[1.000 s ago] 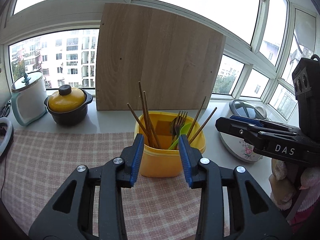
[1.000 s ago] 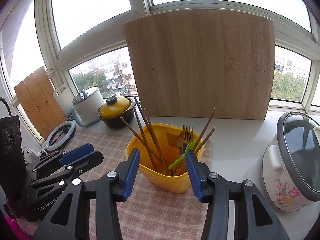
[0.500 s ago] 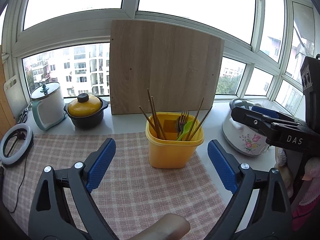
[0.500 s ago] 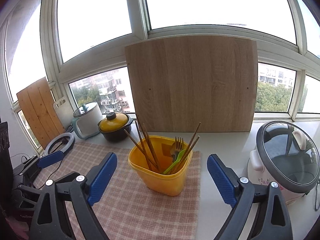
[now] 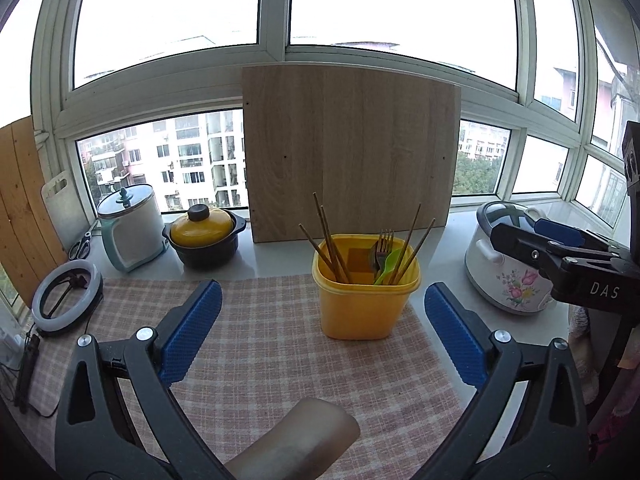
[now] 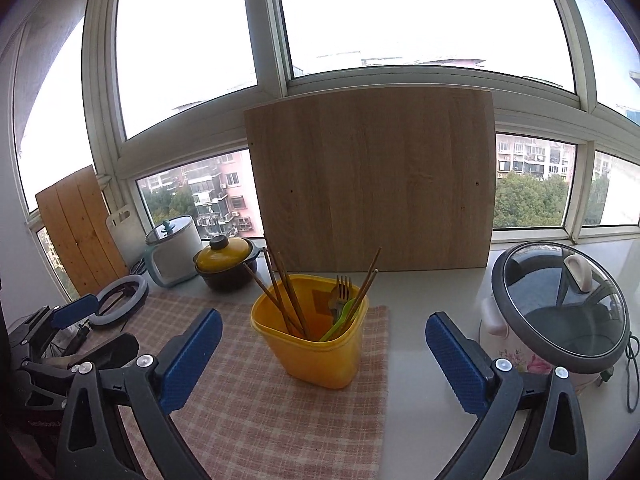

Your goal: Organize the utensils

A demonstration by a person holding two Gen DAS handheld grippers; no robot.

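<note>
Blue-padded, spreading wide with nothing between the pads: left tool [image 5: 322,336] and right tool [image 6: 324,358], both having just been opening. Beyond them, sitting on the checked cloth [image 5: 260,344] over the tabletop [image 6: 428,292]: yellow holder [image 5: 366,300], carrying chopsticks [image 5: 330,240], fork [image 5: 383,246] and green spoon [image 5: 388,266]. Looking finished, sorting likely done; next probably just pulling clear without knocking the holder. Compared with a second ago, sitting farther from the holder.
</note>
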